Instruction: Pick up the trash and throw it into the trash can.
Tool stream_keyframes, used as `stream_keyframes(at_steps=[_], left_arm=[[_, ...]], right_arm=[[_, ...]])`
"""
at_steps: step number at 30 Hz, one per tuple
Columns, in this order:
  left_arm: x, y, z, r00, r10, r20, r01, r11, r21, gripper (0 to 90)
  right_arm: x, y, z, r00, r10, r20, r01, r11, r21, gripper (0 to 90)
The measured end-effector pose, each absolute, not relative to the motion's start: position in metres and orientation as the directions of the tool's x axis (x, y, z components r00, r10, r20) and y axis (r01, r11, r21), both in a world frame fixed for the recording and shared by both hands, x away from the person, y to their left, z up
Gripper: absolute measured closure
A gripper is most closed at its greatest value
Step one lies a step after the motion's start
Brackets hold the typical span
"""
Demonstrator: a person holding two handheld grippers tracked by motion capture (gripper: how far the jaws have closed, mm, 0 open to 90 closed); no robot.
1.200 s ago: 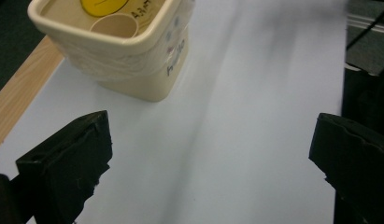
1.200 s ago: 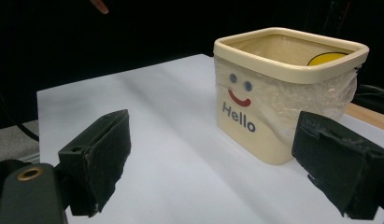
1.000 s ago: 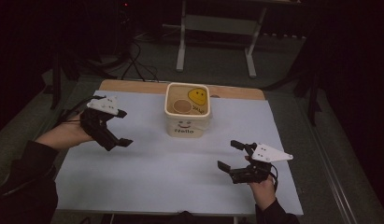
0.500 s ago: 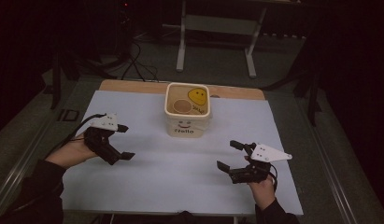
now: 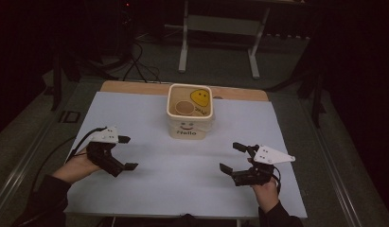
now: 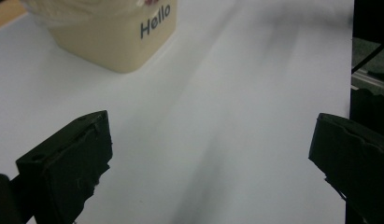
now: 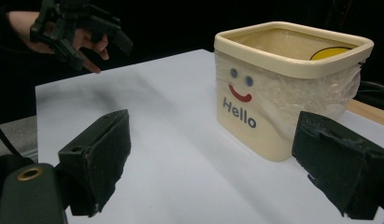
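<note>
A cream square tub (image 5: 190, 114) marked "Hello" with a smiley face stands at the back middle of the white table (image 5: 182, 165); a brown round thing and a yellow smiley lie inside it. My left gripper (image 5: 125, 152) is open at the front left, held just above the table, nothing between its jaws. Its own view shows the tub (image 6: 110, 32) ahead to the left. My right gripper (image 5: 234, 158) is open at the front right, empty too. In the right gripper view the tub (image 7: 288, 84) stands ahead, and the left gripper (image 7: 80, 35) shows far off.
The table's wooden back edge (image 5: 135, 87) lies behind the tub. A metal stand (image 5: 218, 28) and cables (image 5: 135, 61) sit on the dark floor beyond. Bare white surface stretches between the two grippers.
My left gripper has moved toward the table's front and lower, from beside the tub's left to the front left. The right gripper has stayed put.
</note>
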State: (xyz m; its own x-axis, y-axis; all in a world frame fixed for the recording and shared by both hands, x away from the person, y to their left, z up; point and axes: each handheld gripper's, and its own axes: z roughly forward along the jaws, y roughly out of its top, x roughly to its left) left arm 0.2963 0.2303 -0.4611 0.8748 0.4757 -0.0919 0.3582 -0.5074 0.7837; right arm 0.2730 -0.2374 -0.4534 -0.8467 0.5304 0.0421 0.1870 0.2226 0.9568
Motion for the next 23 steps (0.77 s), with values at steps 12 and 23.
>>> stream_keyframes(at_steps=[12, 23], left_arm=[[0.285, 0.226, -0.487, 0.867, 0.485, -0.118, 0.372, -0.472, 0.799, 0.5], [0.286, 0.221, -0.497, 0.880, 0.454, -0.137, 0.370, -0.475, 0.798, 0.5]], right_arm=[[0.273, -0.238, -0.453, -0.848, 0.528, 0.040, 0.185, 0.225, 0.957, 11.5], [0.274, -0.238, -0.455, -0.850, 0.525, 0.045, 0.193, 0.231, 0.954, 11.5]])
